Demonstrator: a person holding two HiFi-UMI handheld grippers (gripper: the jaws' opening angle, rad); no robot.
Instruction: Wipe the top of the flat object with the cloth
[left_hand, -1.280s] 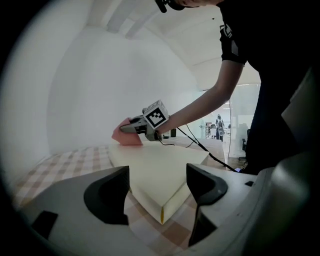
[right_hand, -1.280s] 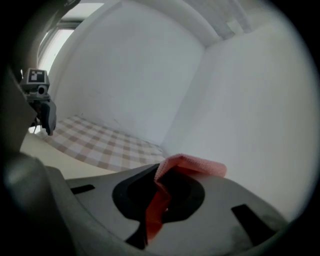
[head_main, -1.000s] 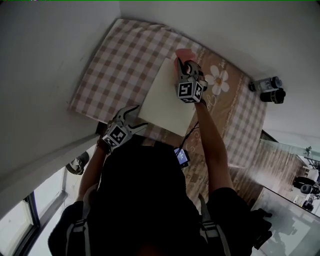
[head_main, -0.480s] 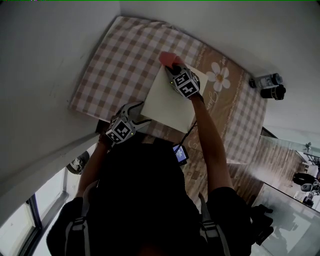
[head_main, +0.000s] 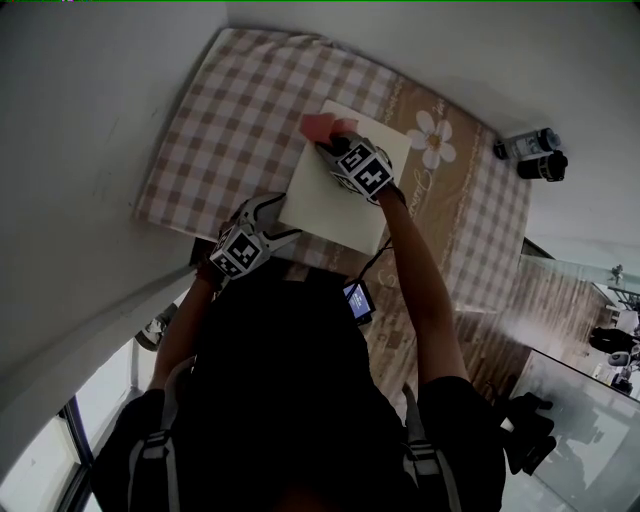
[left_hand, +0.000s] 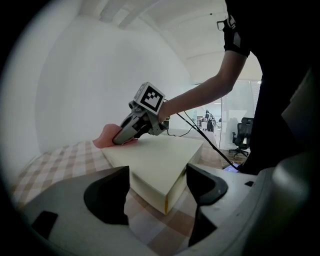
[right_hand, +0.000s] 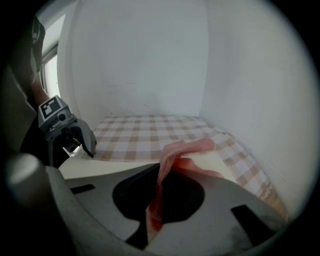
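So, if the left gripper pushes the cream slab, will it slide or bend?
The cream slab would probably slide: it seems only to rest on the checked tablecloth. Its thick, straight edges suggest stiffness, so it should move whole. It looks foam-like, perhaps light.

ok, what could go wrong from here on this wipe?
1. The cloth in the right gripper already hangs over the slab's far edge. Another push that way may wipe the checked tablecloth instead.
2. The left gripper is open at the slab's near corner, not closed on it, so the slab may slide under the wiping pressure.
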